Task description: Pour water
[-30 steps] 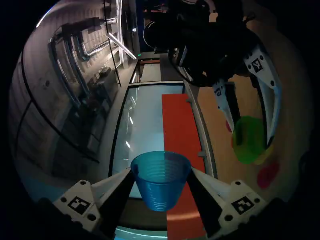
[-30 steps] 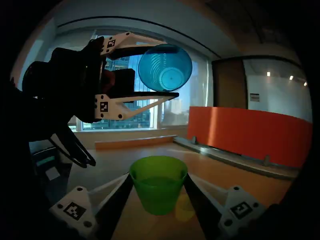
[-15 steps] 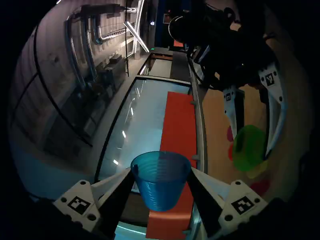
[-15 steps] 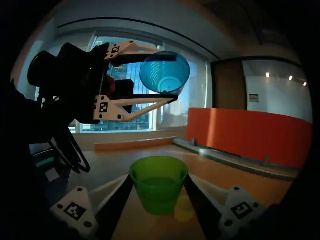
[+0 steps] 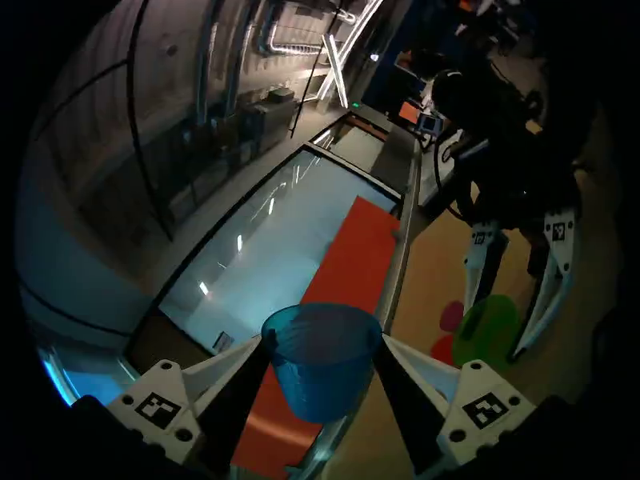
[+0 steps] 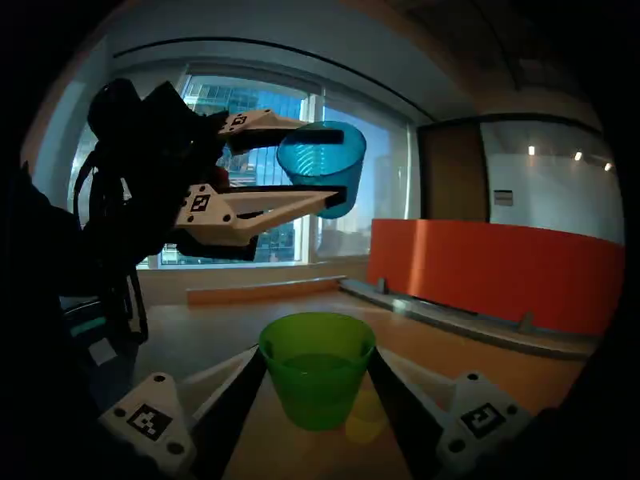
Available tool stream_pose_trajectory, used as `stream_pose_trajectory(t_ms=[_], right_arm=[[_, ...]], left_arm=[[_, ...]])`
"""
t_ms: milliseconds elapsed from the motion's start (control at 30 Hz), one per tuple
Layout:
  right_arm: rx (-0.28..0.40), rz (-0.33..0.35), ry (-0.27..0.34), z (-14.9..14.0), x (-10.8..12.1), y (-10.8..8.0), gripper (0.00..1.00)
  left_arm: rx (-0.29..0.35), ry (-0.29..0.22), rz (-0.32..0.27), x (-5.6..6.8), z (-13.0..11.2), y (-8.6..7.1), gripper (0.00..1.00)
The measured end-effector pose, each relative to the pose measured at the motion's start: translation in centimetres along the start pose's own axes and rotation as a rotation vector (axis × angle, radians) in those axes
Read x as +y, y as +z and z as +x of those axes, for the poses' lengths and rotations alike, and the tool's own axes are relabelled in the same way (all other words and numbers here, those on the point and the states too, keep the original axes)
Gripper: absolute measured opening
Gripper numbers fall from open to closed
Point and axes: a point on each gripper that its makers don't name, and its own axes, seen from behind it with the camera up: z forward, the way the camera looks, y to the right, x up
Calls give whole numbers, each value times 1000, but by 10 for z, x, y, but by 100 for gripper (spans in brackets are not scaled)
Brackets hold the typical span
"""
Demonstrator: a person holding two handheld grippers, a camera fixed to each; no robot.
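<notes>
The blue cup (image 5: 322, 380), judged light and crushable, is clamped below the rim by the left gripper (image 5: 322, 342), the green cup (image 6: 318, 388) by the right gripper (image 6: 318, 352).

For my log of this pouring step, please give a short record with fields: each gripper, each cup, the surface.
left gripper: shut on the blue cup, raised
right gripper: shut on the green cup, low over the wooden table
blue cup: roughly upright, higher than the green cup; content cannot be told
green cup: upright, partly filled with liquid
</notes>
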Motion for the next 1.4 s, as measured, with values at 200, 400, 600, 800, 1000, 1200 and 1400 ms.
stream_pose_trajectory(t_ms=[200, 400, 600, 800, 1000, 1200, 1400], right_arm=[[2, -8, 1, 2, 3, -5, 89], [6, -19, -3, 5, 6, -10, 89], [12, -29, -3, 10, 9, -14, 89], [12, -39, -5, 12, 11, -18, 89], [10, -43, -7, 15, 12, -19, 89], [14, -47, -5, 22, 13, -21, 89], [14, -59, 3, 25, 19, -23, 89]], left_arm=[[-13, -138, -10, 3, -7, -2, 86], [-29, -301, 0, 0, -19, -1, 86], [-40, -514, 10, -6, -31, 2, 86], [-41, -688, 18, -11, -40, 1, 86], [-29, -859, -11, -8, -43, 2, 86], [-25, -886, -10, -7, -49, 2, 86], [-36, -885, -17, 3, -56, 0, 86]])
